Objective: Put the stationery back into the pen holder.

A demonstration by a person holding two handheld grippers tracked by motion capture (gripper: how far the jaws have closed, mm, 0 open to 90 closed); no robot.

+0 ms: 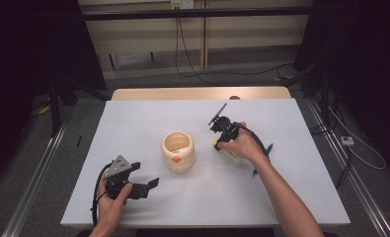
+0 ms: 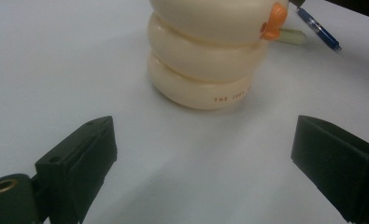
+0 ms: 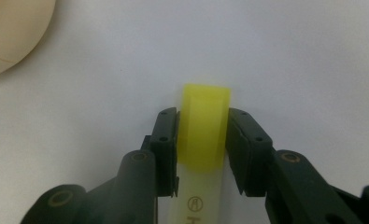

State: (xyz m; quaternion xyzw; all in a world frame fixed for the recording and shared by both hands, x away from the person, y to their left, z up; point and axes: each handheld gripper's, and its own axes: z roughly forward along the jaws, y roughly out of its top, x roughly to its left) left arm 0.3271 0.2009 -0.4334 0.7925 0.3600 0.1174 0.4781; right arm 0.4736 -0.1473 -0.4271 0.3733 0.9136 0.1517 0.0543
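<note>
At the near edge of the white table (image 1: 133, 207), the left gripper (image 1: 145, 178) rests low in the person's left hand (image 1: 111, 200), its jaws spread wide with nothing between them. Ahead of it stands one cream ringed pot (image 1: 177, 151) bearing an orange knob; the lettering along its base is too blurred to read in the left gripper view. To the right, the right gripper (image 1: 217, 141) is closed on one pale marker with a yellow cap (image 3: 204, 125), pads pressing both sides of the cap as the marker lies flat on the table. The right hand (image 1: 244, 145) hides most of its barrel. One blue pen (image 1: 261, 158) lies just beyond, partly covered by the wrist.
</note>
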